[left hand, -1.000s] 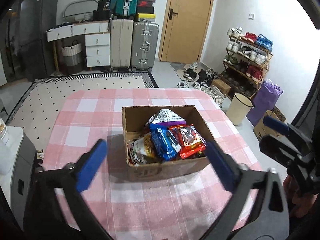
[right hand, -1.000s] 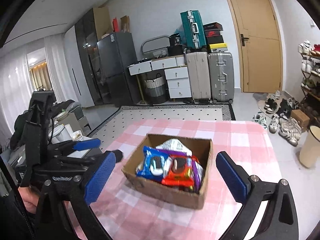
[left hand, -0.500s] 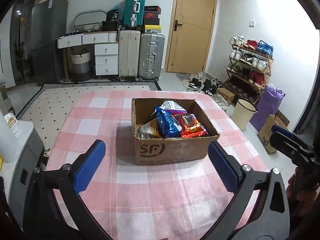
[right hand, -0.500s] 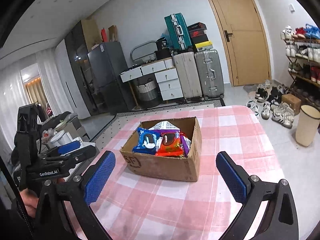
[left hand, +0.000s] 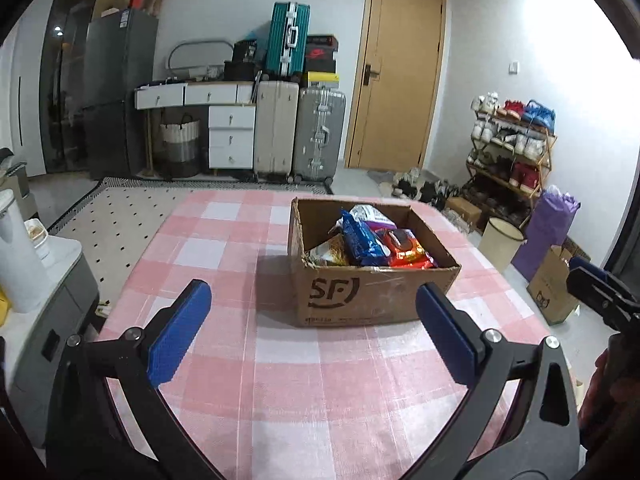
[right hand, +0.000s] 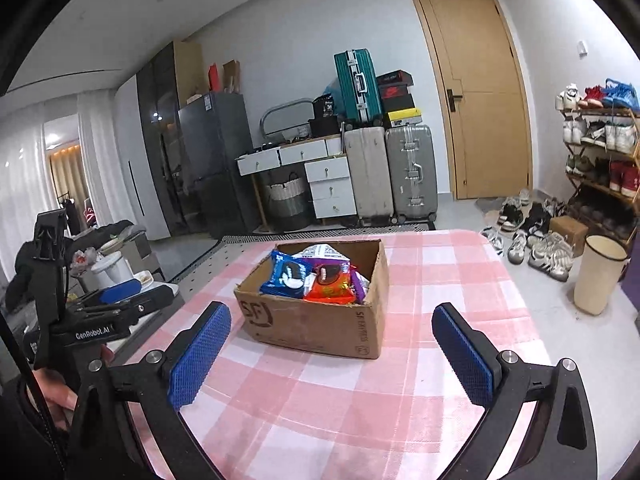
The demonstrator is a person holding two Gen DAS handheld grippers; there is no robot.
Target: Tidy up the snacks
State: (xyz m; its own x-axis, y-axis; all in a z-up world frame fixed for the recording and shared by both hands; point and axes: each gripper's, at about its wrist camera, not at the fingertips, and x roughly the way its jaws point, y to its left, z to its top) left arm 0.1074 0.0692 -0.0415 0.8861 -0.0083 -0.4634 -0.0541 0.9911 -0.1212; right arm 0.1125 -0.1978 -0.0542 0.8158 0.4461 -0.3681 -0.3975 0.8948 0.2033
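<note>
A brown cardboard box point(left hand: 372, 296) marked SF stands on the pink checked tablecloth point(left hand: 280, 380). It holds several snack packs: a blue cookie pack point(left hand: 362, 238), a red-orange pack point(left hand: 406, 250) and a white-purple pack point(left hand: 370, 214). The box also shows in the right wrist view point(right hand: 320, 320), with the blue pack point(right hand: 288, 274) and the orange pack point(right hand: 330, 284). My left gripper point(left hand: 312, 326) is open and empty, short of the box. My right gripper point(right hand: 334, 354) is open and empty, also short of the box.
The table's left edge borders a grey side unit with white containers point(left hand: 24, 256). A cream bin point(right hand: 598, 272), shoes and a shoe rack point(left hand: 512, 148) stand to the right. Suitcases point(left hand: 300, 132) and drawers line the far wall.
Both grippers have pulled back and lowered from above the box, so I see its front face instead of looking down into it. Both stayed open and empty.
</note>
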